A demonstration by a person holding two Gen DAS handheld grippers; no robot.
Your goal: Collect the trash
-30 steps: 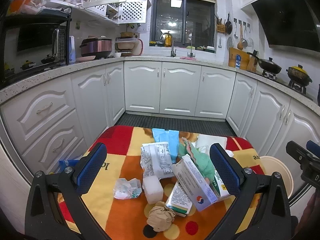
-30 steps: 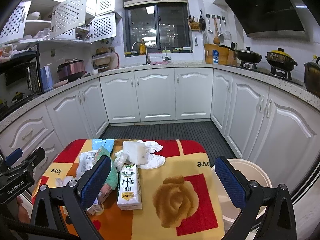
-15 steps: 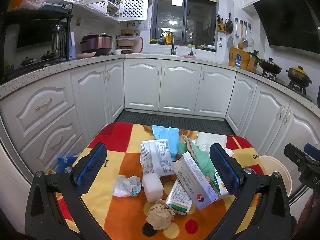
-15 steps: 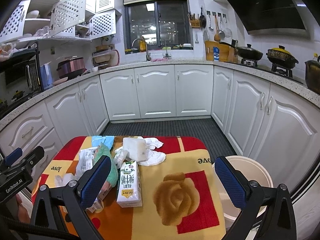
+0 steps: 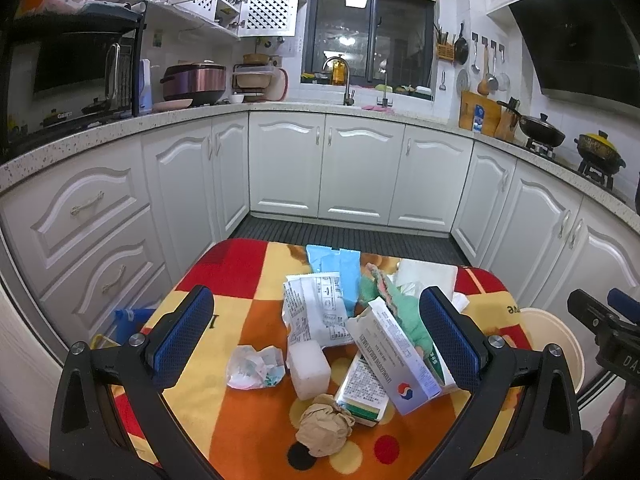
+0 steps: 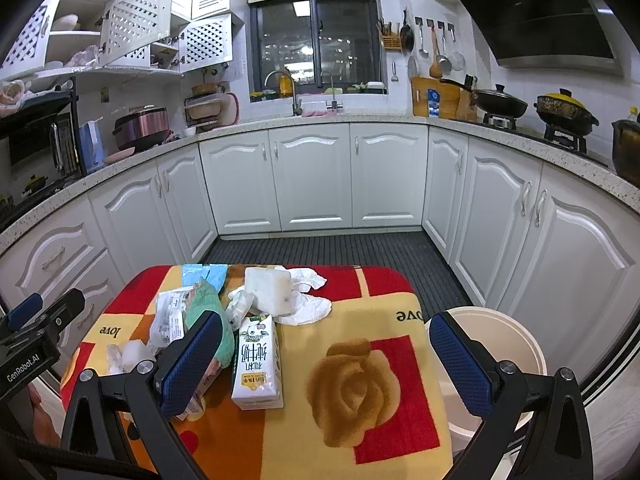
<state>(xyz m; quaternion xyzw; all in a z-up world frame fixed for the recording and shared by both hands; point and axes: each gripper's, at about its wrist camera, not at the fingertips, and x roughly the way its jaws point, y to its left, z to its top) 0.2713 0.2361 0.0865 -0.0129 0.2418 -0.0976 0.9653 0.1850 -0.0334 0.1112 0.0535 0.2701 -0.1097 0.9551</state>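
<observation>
Fleecy cloth table cover (image 6: 360, 320), crumpled brown paper ball (image 5: 324, 430), glossy milk carton (image 6: 258, 364)

"Galanz" on microwave (image 5: 76, 76), "love" on cloth (image 6: 408, 315)

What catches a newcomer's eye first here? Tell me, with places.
The bright red, orange and yellow blanket covering the table, with a heap of trash in its middle: a white box, a milk carton and a brown paper ball. Both the left gripper and right gripper hang open above it, and a cream bin stands at the table's right.

Bright, sharp indoor light; heavy fisheye bending, dark corners.
</observation>
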